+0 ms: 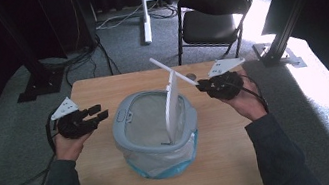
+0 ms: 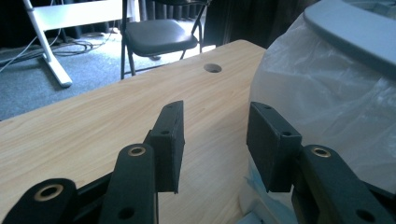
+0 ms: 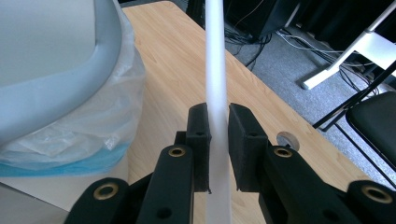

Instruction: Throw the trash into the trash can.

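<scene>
My right hand-held gripper pinches the white plastic rod slanting above the grey lined bin; left hand-held gripper spread, beside it.

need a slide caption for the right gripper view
Right tool clamps a white rod beside the grey-rimmed, bag-lined bin on the wooden table.
</scene>
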